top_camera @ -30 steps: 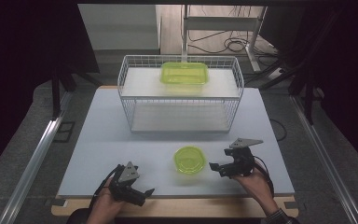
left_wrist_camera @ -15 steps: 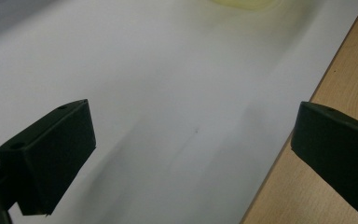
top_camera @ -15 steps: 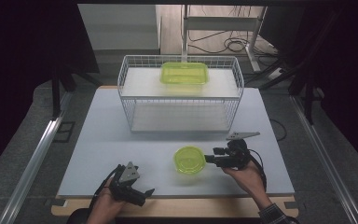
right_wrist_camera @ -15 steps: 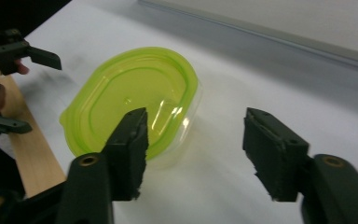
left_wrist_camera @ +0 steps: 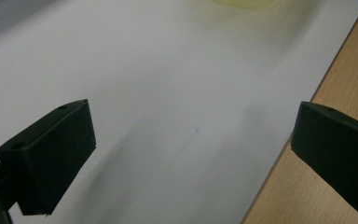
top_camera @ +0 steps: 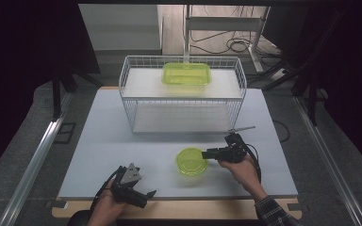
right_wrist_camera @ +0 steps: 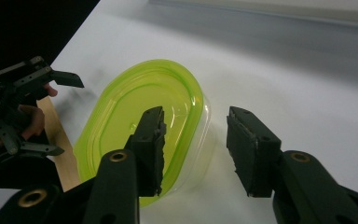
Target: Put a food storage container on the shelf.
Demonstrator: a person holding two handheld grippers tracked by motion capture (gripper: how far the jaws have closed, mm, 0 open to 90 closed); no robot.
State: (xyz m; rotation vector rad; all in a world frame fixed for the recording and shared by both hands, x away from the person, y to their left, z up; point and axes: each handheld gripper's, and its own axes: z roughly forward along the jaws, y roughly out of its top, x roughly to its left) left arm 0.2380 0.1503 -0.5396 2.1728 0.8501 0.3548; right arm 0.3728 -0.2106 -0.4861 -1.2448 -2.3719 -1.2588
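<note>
A round yellow-green lidded container (top_camera: pixel 192 161) sits on the white table near its front. My right gripper (top_camera: pixel 206 153) reaches in from the right and straddles the container's right rim. In the right gripper view one jaw lies over the lid (right_wrist_camera: pixel 140 130) and the other stands outside the rim with a gap; the jaws of my right gripper (right_wrist_camera: pixel 196 122) have just been closing, with the rim between them. My left gripper (top_camera: pixel 150 197) rests at the front edge, open with nothing in it. In the left gripper view its jaws (left_wrist_camera: pixel 191 126) stand wide over bare table.
A white wire rack (top_camera: pixel 128 101) stands at the back of the table with a rectangular green container (top_camera: pixel 186 74) on its top shelf. A wooden strip (left_wrist_camera: pixel 335 84) runs along the front edge. The other hand's gripper (right_wrist_camera: pixel 58 114) appears at the left of the right gripper view.
My right gripper has moved left to the round container's rim and its jaws have narrowed around it. The left gripper has kept still.
</note>
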